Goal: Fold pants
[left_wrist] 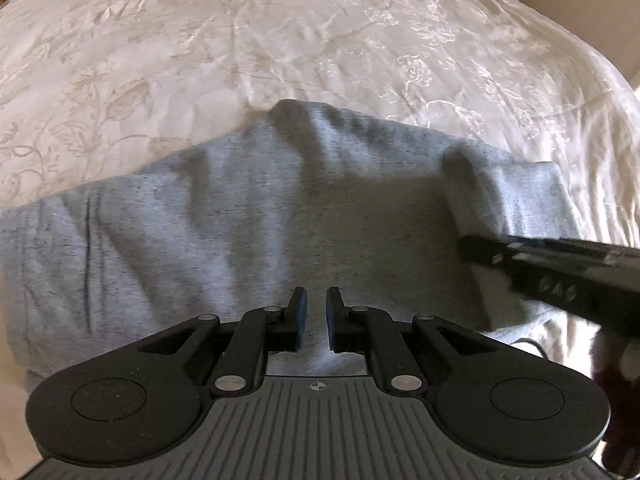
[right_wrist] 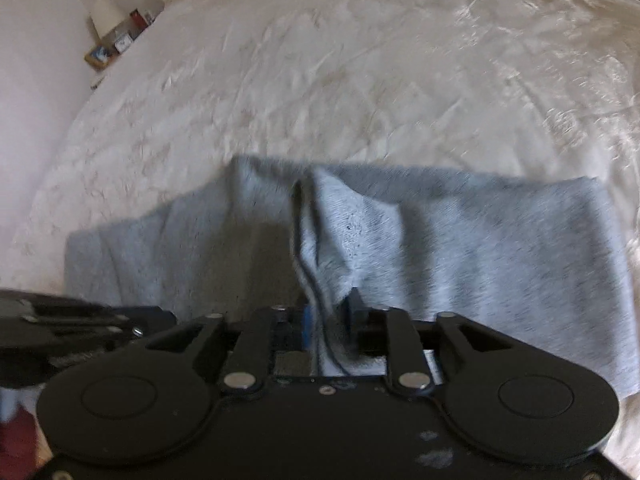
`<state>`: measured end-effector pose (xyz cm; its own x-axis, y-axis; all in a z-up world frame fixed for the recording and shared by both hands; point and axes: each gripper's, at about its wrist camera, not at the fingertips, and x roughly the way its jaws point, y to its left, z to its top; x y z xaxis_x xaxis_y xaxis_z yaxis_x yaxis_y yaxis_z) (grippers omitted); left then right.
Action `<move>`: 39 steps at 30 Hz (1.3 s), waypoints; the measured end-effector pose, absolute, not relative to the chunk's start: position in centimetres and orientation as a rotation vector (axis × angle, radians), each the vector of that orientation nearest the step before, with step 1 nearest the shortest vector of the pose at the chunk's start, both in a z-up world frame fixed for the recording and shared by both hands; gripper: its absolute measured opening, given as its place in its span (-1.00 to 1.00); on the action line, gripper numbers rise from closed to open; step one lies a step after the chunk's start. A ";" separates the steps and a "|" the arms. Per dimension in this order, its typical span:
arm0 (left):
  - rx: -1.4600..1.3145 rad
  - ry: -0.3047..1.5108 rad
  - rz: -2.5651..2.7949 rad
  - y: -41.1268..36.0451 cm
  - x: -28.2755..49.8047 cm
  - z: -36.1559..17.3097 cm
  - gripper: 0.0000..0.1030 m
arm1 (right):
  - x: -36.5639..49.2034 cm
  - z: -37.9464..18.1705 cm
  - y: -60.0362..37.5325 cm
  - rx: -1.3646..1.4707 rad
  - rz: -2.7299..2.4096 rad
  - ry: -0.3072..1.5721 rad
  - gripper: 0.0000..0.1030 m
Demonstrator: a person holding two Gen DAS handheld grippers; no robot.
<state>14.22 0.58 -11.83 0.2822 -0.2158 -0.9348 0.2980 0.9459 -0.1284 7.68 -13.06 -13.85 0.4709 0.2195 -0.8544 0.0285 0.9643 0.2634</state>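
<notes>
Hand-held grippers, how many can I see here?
2. The left hand-held gripper hangs over the grey pants. The right hand-held gripper has pants cloth and the drawstring between its fingers.

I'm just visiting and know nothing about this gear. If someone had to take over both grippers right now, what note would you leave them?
Left gripper: jaws nearly shut, apparently empty, above the grey pants.
Right gripper: jaws slightly apart, a fold of the pants and a dark drawstring between them; a firm grip is not evident.
Pants lie bunched across the white bedspread, seemingly folded over once.
Left to do: smooth the ridges, tuck in the drawstring, fold again.
</notes>
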 end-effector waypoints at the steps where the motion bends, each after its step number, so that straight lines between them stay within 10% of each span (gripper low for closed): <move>1: 0.076 1.235 -0.349 1.3 13.9 -11.5 -0.80 | 7.5 -13.9 -12.5 0.270 0.134 1.074 -0.36; 9: 0.035 1.169 -0.408 -1.0 14.9 -9.4 -0.80 | 5.6 -9.7 -14.5 0.348 0.197 0.987 -0.17; 15: 0.064 1.179 -0.482 -6.9 15.3 -10.6 -0.79 | 6.2 -10.0 -22.9 0.366 0.016 1.005 -0.73; 39: 0.178 1.342 -0.291 -9.5 11.9 -15.8 -0.73 | 6.2 -14.0 -34.1 0.297 0.022 1.110 -0.73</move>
